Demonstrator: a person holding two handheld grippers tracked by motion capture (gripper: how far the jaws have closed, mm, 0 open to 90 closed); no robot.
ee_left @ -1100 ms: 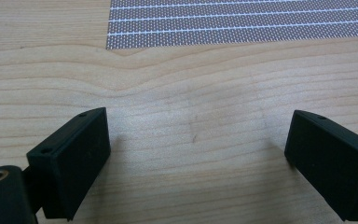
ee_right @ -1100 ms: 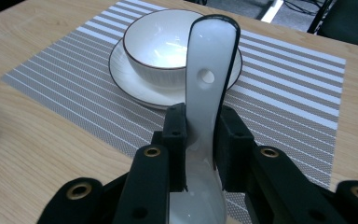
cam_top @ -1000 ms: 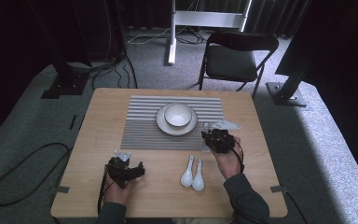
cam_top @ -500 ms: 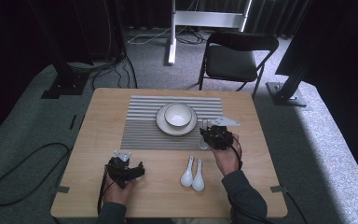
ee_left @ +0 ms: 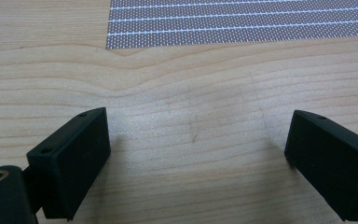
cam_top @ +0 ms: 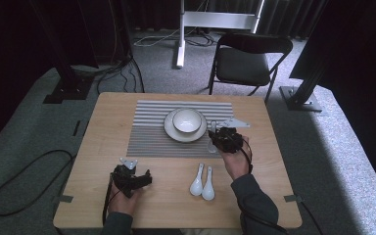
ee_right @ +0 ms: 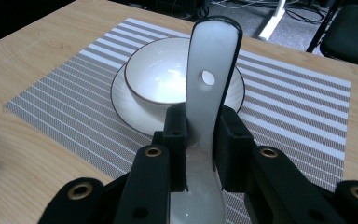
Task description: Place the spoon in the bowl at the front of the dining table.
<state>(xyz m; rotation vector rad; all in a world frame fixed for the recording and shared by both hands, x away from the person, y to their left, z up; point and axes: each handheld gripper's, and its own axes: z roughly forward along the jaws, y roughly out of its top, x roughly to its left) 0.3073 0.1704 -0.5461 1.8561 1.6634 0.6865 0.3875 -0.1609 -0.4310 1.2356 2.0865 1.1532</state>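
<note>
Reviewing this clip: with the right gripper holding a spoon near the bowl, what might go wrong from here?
1. The right gripper clamps the glossy white spoon by its narrow handle only; it might slip or pivot between the jaws.
2. The spoon hangs close to the bowl on its plate; a hasty move might knock or chip them.
3. Two more spoons lie near the right forearm, and a sleeve might sweep them.

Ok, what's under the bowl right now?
The white bowl sits on a white plate, which lies on the striped placemat. The plate's centre and the mat beneath it are covered.
</note>
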